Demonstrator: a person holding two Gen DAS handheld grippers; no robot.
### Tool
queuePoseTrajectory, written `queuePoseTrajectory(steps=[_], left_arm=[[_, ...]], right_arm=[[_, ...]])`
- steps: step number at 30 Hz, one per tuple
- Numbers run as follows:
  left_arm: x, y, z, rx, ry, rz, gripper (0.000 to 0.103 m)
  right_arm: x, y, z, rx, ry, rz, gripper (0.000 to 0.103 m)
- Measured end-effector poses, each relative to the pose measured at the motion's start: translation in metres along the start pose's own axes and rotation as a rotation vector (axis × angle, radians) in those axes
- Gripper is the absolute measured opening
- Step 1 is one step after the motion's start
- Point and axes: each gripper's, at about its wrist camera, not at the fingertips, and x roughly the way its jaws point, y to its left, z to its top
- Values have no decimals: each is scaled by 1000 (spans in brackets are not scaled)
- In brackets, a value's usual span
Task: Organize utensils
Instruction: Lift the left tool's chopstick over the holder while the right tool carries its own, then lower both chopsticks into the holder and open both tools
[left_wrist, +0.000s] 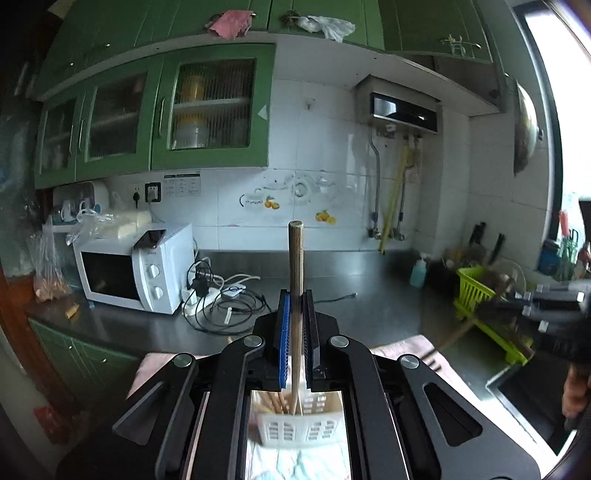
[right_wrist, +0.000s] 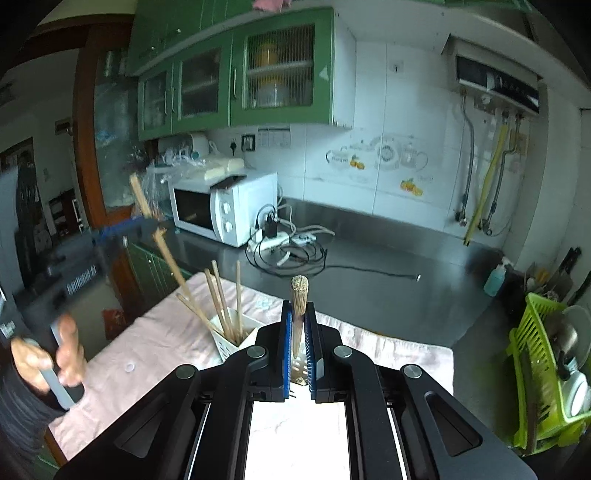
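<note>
Two grippers are in play, each clamped on one wooden chopstick. The left gripper (left_wrist: 296, 314) has its fingers (left_wrist: 283, 332) pressed tight on a chopstick (left_wrist: 296, 266) that stands nearly upright, its lower end reaching down toward the holder (left_wrist: 295, 428). The right gripper (right_wrist: 298, 325) likewise pinches a chopstick (right_wrist: 298, 299) between blue-padded fingers (right_wrist: 285, 343), blunt end up and tapered tip down. In the right wrist view the left gripper (right_wrist: 122, 230) shows blurred at the left edge with its stick slanting across it, and a hand (right_wrist: 48, 354) grips its handle. The white slotted holder (right_wrist: 231, 341) sits on a pink cloth (right_wrist: 155, 343) spread over the near part of the dark steel bench (right_wrist: 388, 291); about four more chopsticks (right_wrist: 221, 299) lean inside it. Toward the bench's back left corner stands one white microwave (right_wrist: 225, 208) with a phone (left_wrist: 149, 239) lying on top, and beside it a power strip with a tangle of cables (right_wrist: 291, 247). At the right end are one blue soap bottle (right_wrist: 495, 278) and one lime-green dish rack (right_wrist: 539, 369) holding dishes, next to a sink (left_wrist: 532, 402). The wall is white tile with fruit stickers, green glass-front cabinets (left_wrist: 155, 122) hang above, and a water heater (left_wrist: 400, 107) is mounted to the right.
</note>
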Motion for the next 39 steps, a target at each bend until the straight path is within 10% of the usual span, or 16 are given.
queuePoseTrajectory(steps=[24, 39], left_arm=[[87, 24, -46, -64, 162, 12, 10], [-6, 23, -67, -44, 87, 69, 94]], right_arm=[[67, -9, -28, 51, 98, 40, 8], [9, 0, -56, 93, 17, 1, 42]])
